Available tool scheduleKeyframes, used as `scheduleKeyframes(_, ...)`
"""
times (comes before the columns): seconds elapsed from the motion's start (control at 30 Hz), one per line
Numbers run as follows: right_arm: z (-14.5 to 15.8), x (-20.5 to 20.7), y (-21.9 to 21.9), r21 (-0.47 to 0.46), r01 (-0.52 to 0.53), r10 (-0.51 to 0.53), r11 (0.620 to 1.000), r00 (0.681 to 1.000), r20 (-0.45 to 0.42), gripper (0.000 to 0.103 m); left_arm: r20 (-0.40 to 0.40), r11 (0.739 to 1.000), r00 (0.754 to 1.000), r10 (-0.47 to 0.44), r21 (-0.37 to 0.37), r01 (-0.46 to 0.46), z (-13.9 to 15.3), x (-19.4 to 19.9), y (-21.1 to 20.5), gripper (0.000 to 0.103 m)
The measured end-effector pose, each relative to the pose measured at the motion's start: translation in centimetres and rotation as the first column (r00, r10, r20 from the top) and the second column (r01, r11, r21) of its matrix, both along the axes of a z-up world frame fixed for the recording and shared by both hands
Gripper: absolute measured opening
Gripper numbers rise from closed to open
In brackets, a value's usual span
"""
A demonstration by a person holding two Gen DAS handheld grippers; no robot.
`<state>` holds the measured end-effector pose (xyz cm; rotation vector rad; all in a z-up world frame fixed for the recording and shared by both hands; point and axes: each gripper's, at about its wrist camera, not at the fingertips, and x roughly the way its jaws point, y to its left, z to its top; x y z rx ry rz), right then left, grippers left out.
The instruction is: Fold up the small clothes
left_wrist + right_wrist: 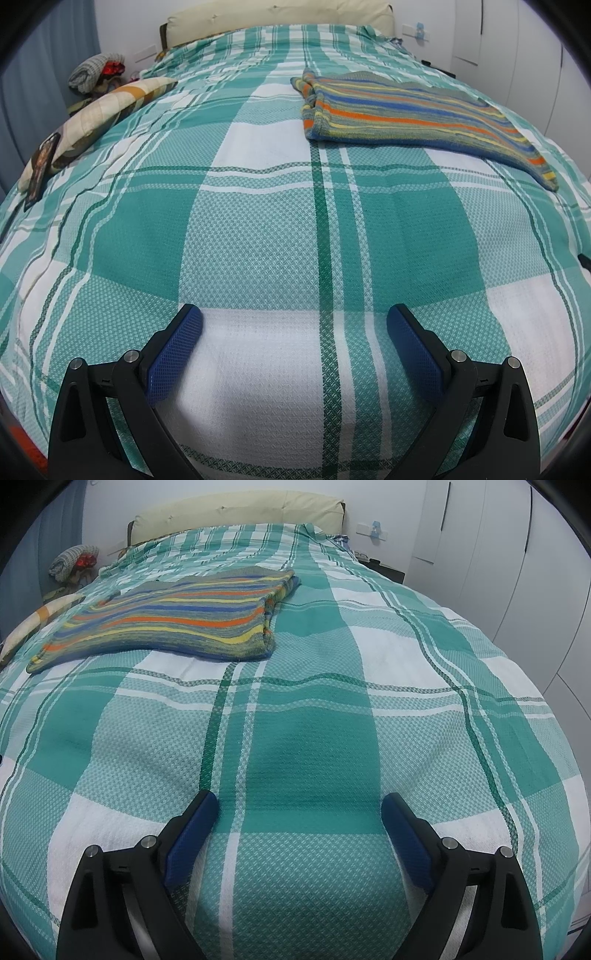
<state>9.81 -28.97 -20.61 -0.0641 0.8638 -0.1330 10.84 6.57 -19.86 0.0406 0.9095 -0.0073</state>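
The striped knit garment (406, 107) lies flat, already doubled at one edge, on the far half of the bed (258, 236), well apart from both grippers; we judge it soft, light and limp, best pinched at a corner or hem. We note its ribbed wool-like stripes against the waffle-weave plaid bedspread. The left gripper (294, 317) and right gripper (299, 805) hover with jaws apart, holding nothing.

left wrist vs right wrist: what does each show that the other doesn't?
Left wrist only: the phone leaning on the patterned pillow, and the open left tongs.
Right wrist only: the wardrobe doors with handles, and the open right tongs.
Both: the striped knit garment lying folded on the green plaid bedspread, the cream headboard, and neither tongs holding anything.
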Motion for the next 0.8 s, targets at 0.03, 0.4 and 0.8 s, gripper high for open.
scheduleKeyframes(0.03,-0.01,0.01,-0.06,-0.001,0.000,0.000,1.000,1.000,0.000,0.090,0.000,1.000,1.000,0.000,0.000,0.000,-0.02,-0.01,-0.02,0.100)
scheduleKeyframes(0.4,0.00,0.08,-0.03,-0.003,0.000,0.000,1.000,1.000,-0.002,0.090,-0.005,1.000,1.000,-0.002,0.006,0.002,-0.08,0.18,0.11,0.100)
scheduleKeyframes(0.8,0.02,0.12,-0.06,-0.002,0.000,0.000,1.000,1.000,-0.003,0.090,-0.003,1.000,1.000,-0.004,0.011,0.004,-0.06,0.21,0.10,0.100)
